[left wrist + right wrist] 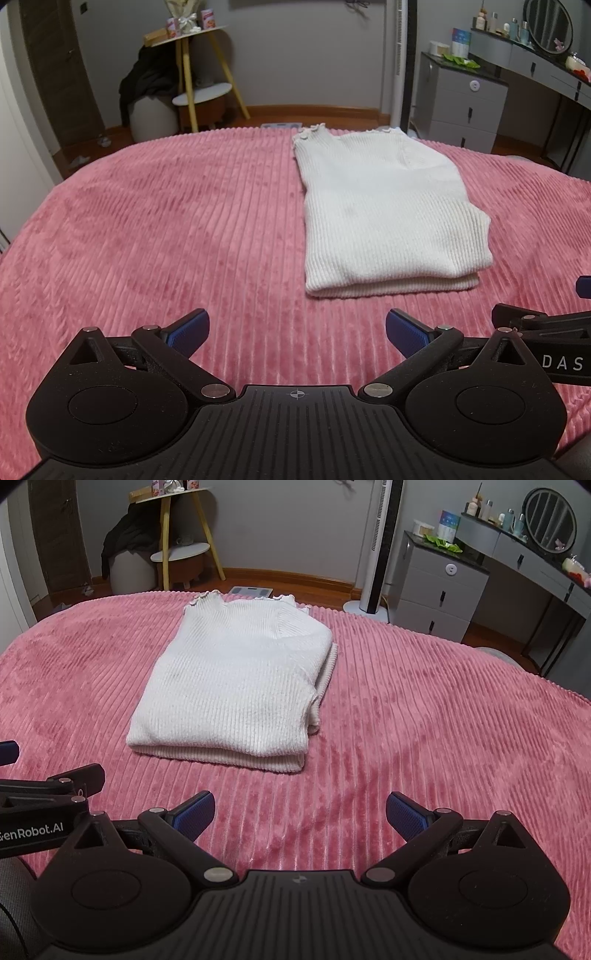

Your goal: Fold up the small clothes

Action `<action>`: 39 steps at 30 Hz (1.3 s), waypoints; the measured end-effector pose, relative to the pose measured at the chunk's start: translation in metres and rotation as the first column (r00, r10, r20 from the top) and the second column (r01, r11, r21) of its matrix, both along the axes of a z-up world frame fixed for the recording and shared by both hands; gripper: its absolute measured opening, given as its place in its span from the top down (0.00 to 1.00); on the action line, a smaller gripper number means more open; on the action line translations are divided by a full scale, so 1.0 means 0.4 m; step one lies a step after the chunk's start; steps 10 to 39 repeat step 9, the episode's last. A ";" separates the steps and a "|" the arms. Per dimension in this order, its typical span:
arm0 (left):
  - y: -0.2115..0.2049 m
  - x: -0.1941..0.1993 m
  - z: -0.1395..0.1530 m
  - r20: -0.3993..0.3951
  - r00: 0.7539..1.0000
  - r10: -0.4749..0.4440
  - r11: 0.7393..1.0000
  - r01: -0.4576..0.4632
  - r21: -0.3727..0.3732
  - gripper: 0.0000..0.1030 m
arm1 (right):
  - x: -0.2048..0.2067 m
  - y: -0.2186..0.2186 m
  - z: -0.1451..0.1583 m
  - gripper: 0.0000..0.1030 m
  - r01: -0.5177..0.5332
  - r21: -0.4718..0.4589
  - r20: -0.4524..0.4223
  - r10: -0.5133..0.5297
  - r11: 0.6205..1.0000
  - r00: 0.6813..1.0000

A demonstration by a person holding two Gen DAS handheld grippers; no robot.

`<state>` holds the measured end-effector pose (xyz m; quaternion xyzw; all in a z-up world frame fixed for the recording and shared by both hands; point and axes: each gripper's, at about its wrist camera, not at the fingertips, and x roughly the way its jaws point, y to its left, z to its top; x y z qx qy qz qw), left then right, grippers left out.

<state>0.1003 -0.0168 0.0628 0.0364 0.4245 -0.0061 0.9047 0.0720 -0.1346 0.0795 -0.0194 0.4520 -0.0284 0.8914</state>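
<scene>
The white sweater (388,214) lies folded on the pink bedspread (166,229) (ribbed); left gripper (295,330) and right gripper (300,812) hover near it, fingers spread, empty.

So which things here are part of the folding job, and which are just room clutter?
Job: white knit top, folded on the pink bedspread; left gripper and right gripper, both open, holding nothing.

Lying about: yellow-legged side table, tower fan, grey drawers, round mirror.

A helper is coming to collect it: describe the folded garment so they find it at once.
Start at the pink ribbed blanket over the bed. On it lies the white sweater, folded into a rectangle, frilled collar toward the far edge. It is the only garment on the blanket.
</scene>
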 end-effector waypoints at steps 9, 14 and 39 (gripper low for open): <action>0.003 0.002 0.000 0.000 1.000 -0.005 1.000 0.005 -0.005 0.00 | 0.000 0.003 0.001 0.04 -0.002 -0.007 0.002 0.002 1.000 1.000; 0.003 0.002 0.000 0.000 1.000 -0.005 1.000 0.005 -0.005 0.00 | 0.000 0.003 0.001 0.04 -0.002 -0.007 0.002 0.002 1.000 1.000; 0.003 0.002 0.000 0.000 1.000 -0.005 1.000 0.005 -0.005 0.00 | 0.000 0.003 0.001 0.04 -0.002 -0.007 0.002 0.002 1.000 1.000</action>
